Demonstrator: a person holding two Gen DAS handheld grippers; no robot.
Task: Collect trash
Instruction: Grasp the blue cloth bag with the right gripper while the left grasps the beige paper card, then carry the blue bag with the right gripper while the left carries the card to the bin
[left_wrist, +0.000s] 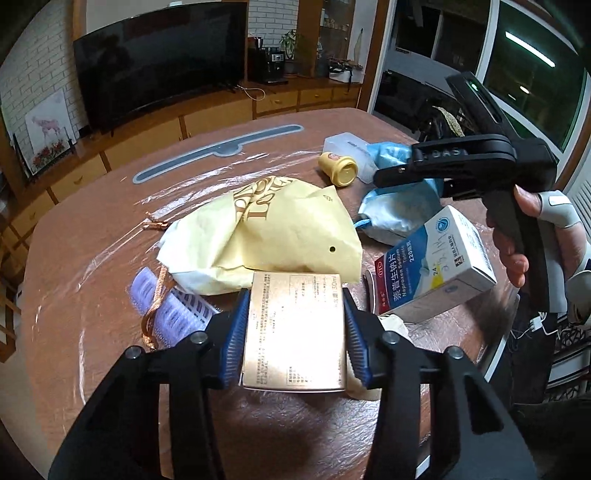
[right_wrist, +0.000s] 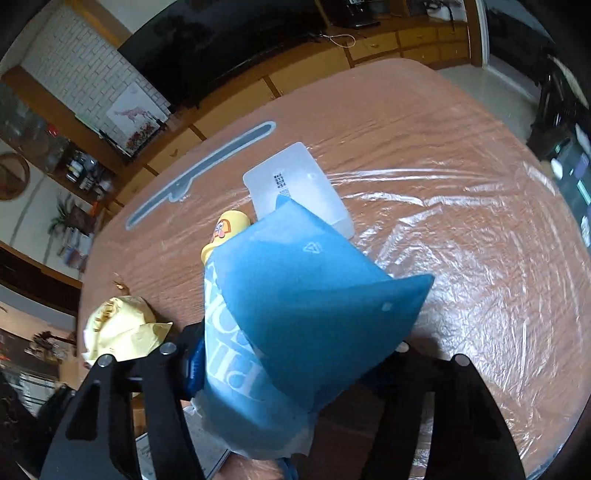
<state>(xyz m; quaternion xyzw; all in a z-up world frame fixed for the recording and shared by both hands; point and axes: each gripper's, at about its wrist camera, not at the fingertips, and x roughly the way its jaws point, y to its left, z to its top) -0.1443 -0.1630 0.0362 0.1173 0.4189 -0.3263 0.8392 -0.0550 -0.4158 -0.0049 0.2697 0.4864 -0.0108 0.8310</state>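
Note:
My left gripper (left_wrist: 294, 325) is shut on a gold carton (left_wrist: 295, 332), held just above the brown table (left_wrist: 92, 240). My right gripper (right_wrist: 291, 354) is shut on a crumpled blue bag (right_wrist: 303, 306); it also shows in the left wrist view (left_wrist: 402, 218), where the right gripper (left_wrist: 384, 177) hangs over it. A yellow paper bag (left_wrist: 266, 236) lies behind the carton, also in the right wrist view (right_wrist: 122, 332). A white-blue medicine box (left_wrist: 436, 266) lies to the right. A small yellow bottle (left_wrist: 338, 168) lies on its side further back, and shows in the right wrist view (right_wrist: 225, 232).
Purple hair rollers (left_wrist: 166, 306) and a copper cord (left_wrist: 155, 306) lie left of the carton. A frosted plastic box (right_wrist: 299, 184) sits beyond the blue bag. A grey strip (left_wrist: 218, 151) lies across the far table. Clear film covers the table. A TV (left_wrist: 159, 62) stands behind.

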